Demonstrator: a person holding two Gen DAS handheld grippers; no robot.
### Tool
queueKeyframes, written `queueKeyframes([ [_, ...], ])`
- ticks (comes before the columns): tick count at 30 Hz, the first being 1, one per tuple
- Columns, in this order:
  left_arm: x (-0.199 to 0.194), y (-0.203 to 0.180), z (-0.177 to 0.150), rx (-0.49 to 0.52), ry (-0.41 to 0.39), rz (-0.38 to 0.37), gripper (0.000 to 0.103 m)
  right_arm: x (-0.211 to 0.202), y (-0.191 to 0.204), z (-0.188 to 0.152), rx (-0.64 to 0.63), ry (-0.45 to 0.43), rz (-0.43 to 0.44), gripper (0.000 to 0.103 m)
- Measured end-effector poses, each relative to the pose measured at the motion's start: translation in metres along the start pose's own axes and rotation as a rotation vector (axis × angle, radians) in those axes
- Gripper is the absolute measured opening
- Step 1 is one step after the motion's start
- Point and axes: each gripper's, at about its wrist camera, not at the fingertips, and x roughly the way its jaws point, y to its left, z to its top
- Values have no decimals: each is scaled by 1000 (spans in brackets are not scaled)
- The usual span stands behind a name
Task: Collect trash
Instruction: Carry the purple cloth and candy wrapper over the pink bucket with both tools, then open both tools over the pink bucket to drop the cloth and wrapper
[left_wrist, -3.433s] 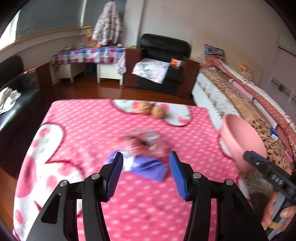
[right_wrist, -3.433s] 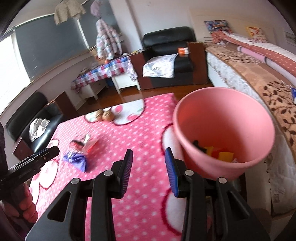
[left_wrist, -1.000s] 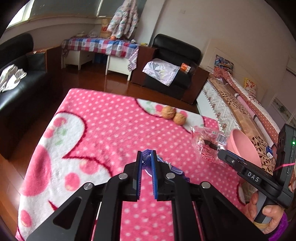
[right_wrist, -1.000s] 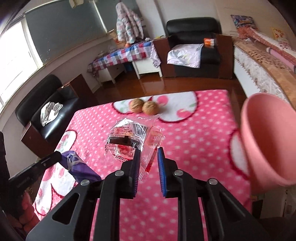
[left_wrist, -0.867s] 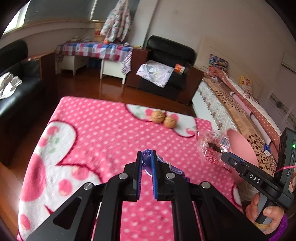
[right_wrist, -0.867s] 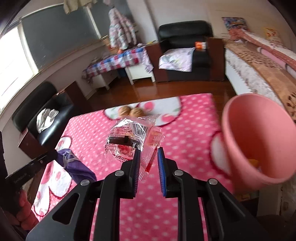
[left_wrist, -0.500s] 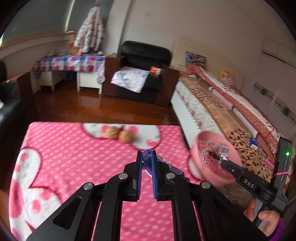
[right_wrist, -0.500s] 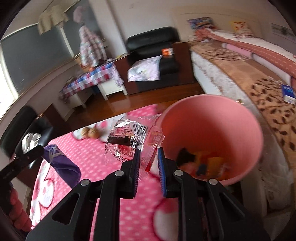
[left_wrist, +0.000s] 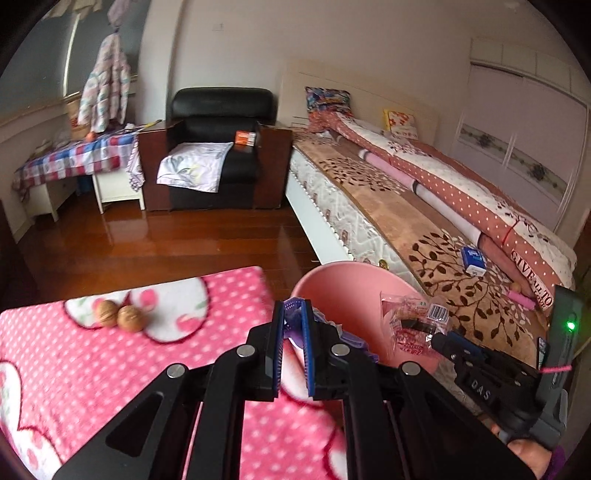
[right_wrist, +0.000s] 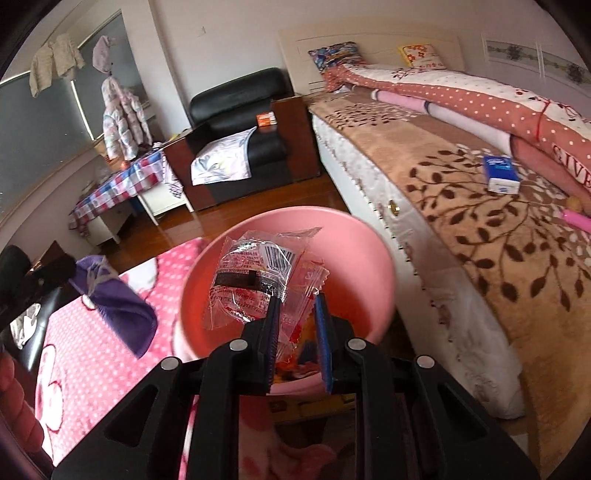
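Note:
My left gripper (left_wrist: 293, 312) is shut on a purple wrapper (left_wrist: 295, 328) and holds it at the near rim of the pink bin (left_wrist: 343, 273). My right gripper (right_wrist: 295, 304) holds clear plastic wrappers (right_wrist: 255, 273) over the mouth of the pink bin (right_wrist: 384, 266); its jaws stand slightly apart with the wrappers still between them. The purple wrapper (right_wrist: 118, 302) hangs left of the bin in the right wrist view. The clear wrappers (left_wrist: 413, 325) and right gripper (left_wrist: 439, 338) also show in the left wrist view. Trash lies in the bin's bottom.
A pink polka-dot blanket (left_wrist: 92, 369) covers the table, with two walnuts (left_wrist: 118, 314) on it. A bed (right_wrist: 480, 221) stands right of the bin. A black armchair (left_wrist: 218, 147) and wooden floor lie beyond.
Both grippers have swung right from the table to the pink bin, carrying their wrappers. The right gripper's jaws have parted a little around the clear wrappers.

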Motion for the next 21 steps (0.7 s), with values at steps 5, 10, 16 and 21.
queueKeyframes([
  [5, 33, -25, 0, 41, 37, 7, 8, 8, -14, 2, -4, 3, -38, 19],
  [10, 59, -38, -6, 58, 78, 19, 8, 17, -19, 3, -22, 12, -72, 19],
  [16, 76, -39, -11, 48, 111, 15, 11, 29, -22, 5, -37, 26, -75, 19],
  [21, 78, -41, -14, 48, 105, 20, 24, 34, -20, 4, -44, 34, -75, 19],
])
